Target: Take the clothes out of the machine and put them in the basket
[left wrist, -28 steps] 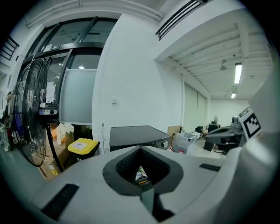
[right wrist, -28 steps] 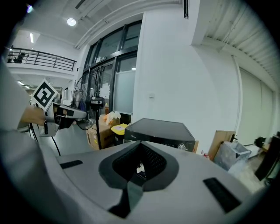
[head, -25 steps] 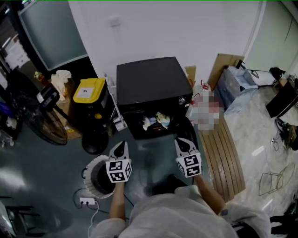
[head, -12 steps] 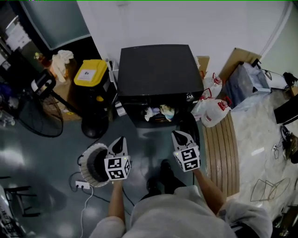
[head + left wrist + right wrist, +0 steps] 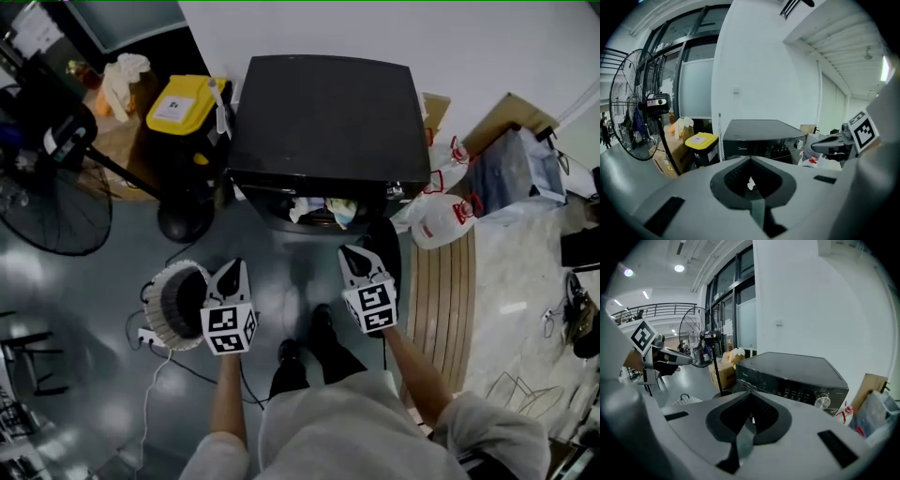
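**Head view: black box-shaped washing machine (image 5: 328, 112) stands open, with clothes inside**

The floor is glossy grey, and a white wall fills the top of the frame. The washing machine stands against that wall at upper centre. Crumpled white and pale green clothes (image 5: 323, 208) lie in its front opening, all of them inside the drum.

The round white basket (image 5: 161, 281) sits on the floor at lower left of the machine. Its inside is dark and I cannot tell what it contains. A white power strip (image 5: 150, 336) and its cable lie touching the basket's lower rim.

The left gripper (image 5: 234, 266) hangs just beside the basket's right rim. The right gripper (image 5: 347, 251) hangs below the opening's right corner. Both have their jaws pressed together on nothing.

A yellow-lidded black bin (image 5: 180, 103) and a black pedestal fan (image 5: 52, 202) crowd the left. White plastic jugs (image 5: 441, 220) and a slatted wooden board (image 5: 441, 309) line the right. Bare floor lies between the grippers, from the opening down to the person's dark shoes (image 5: 309, 342).
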`<state>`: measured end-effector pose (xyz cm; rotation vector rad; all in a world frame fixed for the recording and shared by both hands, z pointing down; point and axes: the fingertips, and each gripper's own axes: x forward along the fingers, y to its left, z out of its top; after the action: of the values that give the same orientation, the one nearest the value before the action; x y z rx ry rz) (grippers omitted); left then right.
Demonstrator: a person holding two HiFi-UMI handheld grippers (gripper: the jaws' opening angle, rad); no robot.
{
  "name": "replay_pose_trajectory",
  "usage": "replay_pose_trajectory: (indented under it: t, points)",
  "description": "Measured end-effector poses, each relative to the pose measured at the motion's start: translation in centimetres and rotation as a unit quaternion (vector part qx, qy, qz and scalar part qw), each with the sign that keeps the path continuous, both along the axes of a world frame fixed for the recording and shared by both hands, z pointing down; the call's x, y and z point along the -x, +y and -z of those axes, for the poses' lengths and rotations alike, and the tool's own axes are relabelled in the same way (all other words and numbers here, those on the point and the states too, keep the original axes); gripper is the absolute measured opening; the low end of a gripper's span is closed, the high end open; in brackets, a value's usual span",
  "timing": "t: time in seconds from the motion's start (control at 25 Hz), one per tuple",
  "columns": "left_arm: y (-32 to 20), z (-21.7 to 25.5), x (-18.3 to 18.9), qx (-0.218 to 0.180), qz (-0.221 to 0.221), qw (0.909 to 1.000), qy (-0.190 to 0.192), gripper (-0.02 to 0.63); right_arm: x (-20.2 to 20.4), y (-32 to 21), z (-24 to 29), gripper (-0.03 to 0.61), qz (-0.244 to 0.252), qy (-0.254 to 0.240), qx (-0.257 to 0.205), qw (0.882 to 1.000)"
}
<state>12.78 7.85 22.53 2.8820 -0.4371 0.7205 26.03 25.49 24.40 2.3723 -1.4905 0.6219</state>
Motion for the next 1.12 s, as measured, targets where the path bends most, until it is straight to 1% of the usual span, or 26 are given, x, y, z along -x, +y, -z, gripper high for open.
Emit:
replay_pose_trajectory:
  t: [0.16,0.4,0.68,0.96,1.12]
  points:
    - [-0.1,-2.2,-0.8,0.006,0.006,0.9999,-0.008,0.018,-1.3,-0.8,-2.1,0.021,0.004,-0.002,0.004,1.000]
    - [-0.7,-6.2,-2.0,0.016,-0.001,0.9998,-0.016,0.018,-2.7,-1.6,-6.2,0.021,-0.005,-0.006,0.019,1.000]
    - [-2.4,-11.8,-2.2,0.032,-0.016,0.9992,-0.019,0.018,-2.5,-2.8,-11.1,0.021,-0.024,0.000,0.034,0.999]
    - [-4.1,-18.3,-2.5,0.043,-0.033,0.9983,-0.023,0.018,-2.4,-4.3,-16.9,0.023,-0.048,0.002,0.040,0.998]
    - [-5.2,-21.9,-2.5,0.048,-0.032,0.9980,-0.025,0.018,-2.3,-5.2,-20.5,0.021,-0.055,-0.001,0.045,0.997]
